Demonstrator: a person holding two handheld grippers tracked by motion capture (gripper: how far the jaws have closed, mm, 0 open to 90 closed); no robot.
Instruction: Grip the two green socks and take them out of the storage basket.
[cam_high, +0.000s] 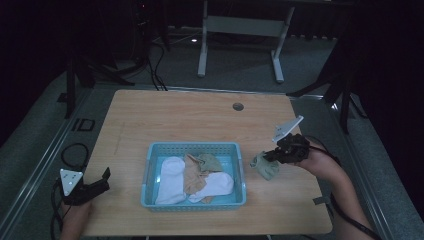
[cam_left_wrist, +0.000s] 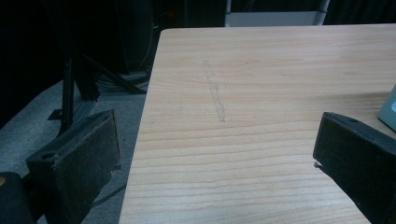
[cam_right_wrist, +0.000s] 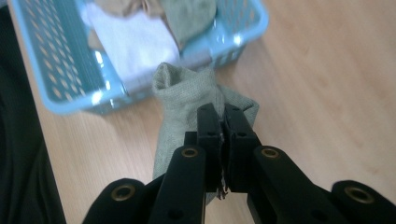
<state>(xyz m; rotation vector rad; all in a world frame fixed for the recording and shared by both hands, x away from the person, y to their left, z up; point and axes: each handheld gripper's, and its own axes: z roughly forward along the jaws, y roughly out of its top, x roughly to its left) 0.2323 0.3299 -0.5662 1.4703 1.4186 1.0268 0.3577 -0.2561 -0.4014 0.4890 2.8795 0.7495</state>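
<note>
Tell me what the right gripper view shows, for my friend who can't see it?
The right gripper has its two black jaws shut on a grey-green sock, which hangs over the wooden table. Just beyond it sits a light blue plastic basket holding a white sock, a tan sock and another grey-green sock.

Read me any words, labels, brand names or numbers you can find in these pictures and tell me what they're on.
None: no readable text on the blue basket, the socks in it, the grey-green sock pinched in the right gripper, the left gripper or the wooden table.
</note>
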